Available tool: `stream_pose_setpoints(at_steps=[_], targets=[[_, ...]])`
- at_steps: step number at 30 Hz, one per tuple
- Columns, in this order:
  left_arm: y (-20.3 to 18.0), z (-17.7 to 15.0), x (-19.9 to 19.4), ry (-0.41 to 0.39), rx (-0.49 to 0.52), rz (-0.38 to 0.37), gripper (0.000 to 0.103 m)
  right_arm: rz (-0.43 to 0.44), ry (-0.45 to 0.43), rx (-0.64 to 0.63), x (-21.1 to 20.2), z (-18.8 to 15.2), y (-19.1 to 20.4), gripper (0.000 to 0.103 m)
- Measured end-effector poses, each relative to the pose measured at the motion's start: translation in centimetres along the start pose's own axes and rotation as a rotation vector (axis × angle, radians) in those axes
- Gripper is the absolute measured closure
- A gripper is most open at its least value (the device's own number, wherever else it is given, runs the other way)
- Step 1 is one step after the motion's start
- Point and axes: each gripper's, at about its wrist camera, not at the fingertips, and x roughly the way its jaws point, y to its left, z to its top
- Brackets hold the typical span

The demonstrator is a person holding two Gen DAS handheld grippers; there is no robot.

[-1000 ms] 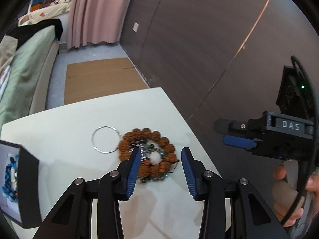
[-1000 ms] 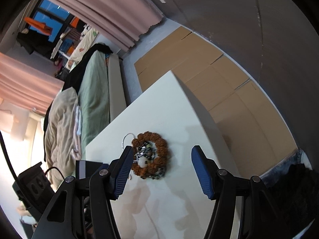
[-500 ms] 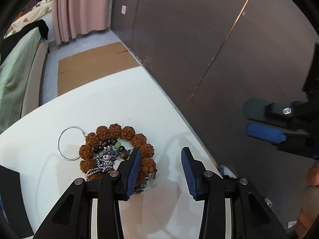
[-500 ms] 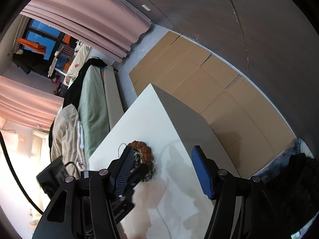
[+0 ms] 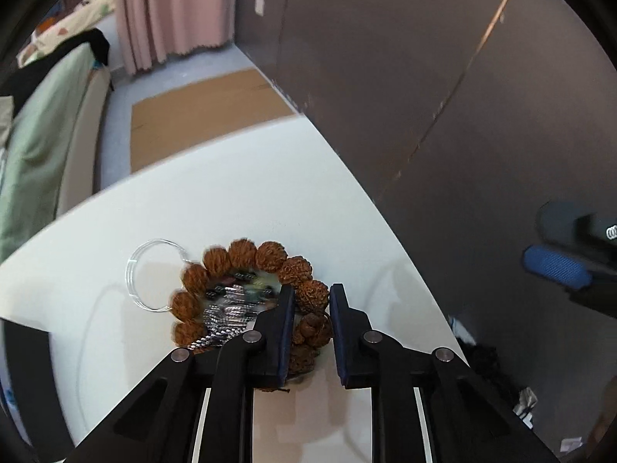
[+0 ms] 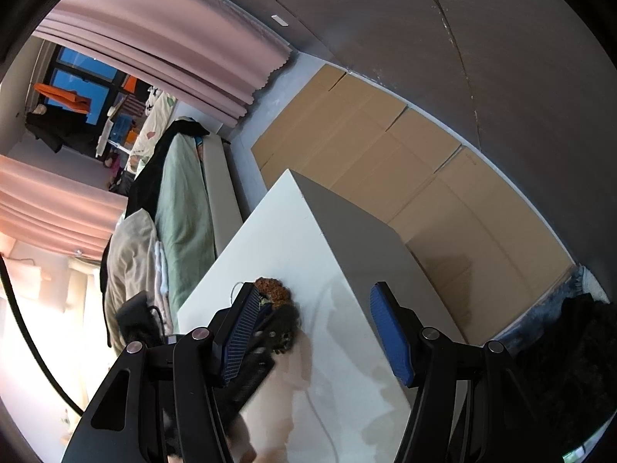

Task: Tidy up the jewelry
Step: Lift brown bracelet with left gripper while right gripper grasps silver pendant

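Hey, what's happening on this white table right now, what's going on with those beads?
A person is sorting jewelry with a handheld gripper in each hand. The left gripper is closing its jaws around one side of the brown bead bracelet, with beads between them. The bracelet lies on the white table, ringed around a tangle of smaller dark beads and silver chain, beside a thin clear bangle. The right gripper hangs open off to the side, holding nothing.
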Motion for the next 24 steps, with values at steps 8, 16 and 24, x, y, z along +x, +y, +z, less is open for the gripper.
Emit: stream_pose_setpoints(at_steps=[8,16,24], targets=[[3.3,-0.7,-4.7,-0.088,-0.092,-0.087,0.084,0.016,0.032,-0.049,1.3,-0.6,2.1,0.041],[6.9,-2.0,-6.7,-0.137,-0.197,-0.183,0.084,0.023,0.071,-0.120,3.4,-2.4,4.8,0.041],[10.7,-3.2,-7.8,-0.175,-0.296,-0.279,0.084,0.020,0.142,-0.199,7.1,-4.5,7.9,0.064]])
